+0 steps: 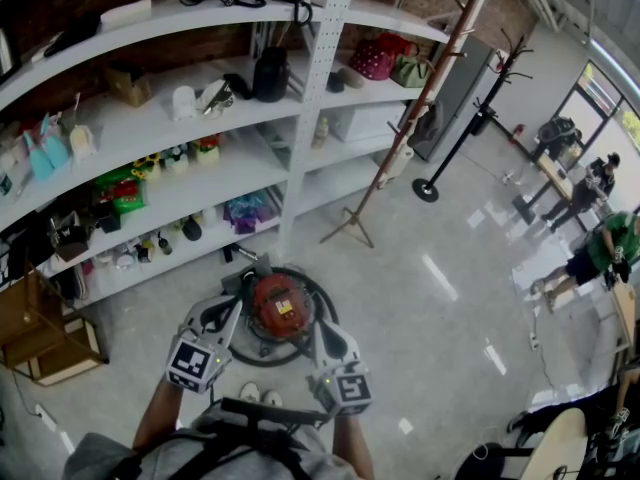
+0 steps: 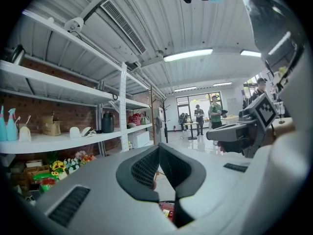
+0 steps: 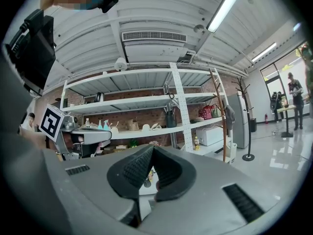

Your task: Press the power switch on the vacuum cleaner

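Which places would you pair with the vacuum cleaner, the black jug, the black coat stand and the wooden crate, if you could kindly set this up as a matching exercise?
Things
1. vacuum cleaner
2. black jug
3. black coat stand
4. wooden crate

Places
A. on a white shelf
B. on the open floor, right of the shelving
C. on the floor, ringed by a black hose
D. on the floor, at the lower left of the head view

Pairs: 1-C, 2-A, 3-B, 4-D
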### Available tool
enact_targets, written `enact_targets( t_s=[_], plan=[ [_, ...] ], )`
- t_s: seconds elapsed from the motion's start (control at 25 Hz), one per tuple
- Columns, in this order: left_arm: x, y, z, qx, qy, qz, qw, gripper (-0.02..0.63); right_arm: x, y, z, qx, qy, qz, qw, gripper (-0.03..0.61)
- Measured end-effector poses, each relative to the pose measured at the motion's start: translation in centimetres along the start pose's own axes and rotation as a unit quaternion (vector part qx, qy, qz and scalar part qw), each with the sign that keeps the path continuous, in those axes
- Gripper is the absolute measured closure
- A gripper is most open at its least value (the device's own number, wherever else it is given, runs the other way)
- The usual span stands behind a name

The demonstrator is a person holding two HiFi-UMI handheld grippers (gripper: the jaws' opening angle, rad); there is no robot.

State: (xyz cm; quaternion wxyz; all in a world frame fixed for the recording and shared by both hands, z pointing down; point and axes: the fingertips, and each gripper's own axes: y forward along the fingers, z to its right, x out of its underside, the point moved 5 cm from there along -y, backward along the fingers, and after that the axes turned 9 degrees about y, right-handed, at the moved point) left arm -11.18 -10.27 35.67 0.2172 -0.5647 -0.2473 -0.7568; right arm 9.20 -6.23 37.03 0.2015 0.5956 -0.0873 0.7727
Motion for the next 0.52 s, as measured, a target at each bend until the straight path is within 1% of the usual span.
enact_targets(
  t_s=[0.16,0.32,0.52],
  plan=[
    [0.23,0.22,-0.03,0.007,0.013,-0.001,0.9999,0.604,0.29,0.06,0.23,-0.003,-0.001,-0.003,1.000,0.575],
    [0.03,0.32,-0.03,0.001,-0.002,0.002,1.0000,0.604,0.43,0.22,0.32,-0.002,0.001,-0.006,1.000,0.575],
    [0.08,0.30,-0.14,0.001,0.004,-0.002,1.0000,0.604,0.47,0.37,0.30,-0.005,0.001,-0.005,1.000,0.575]
  ],
)
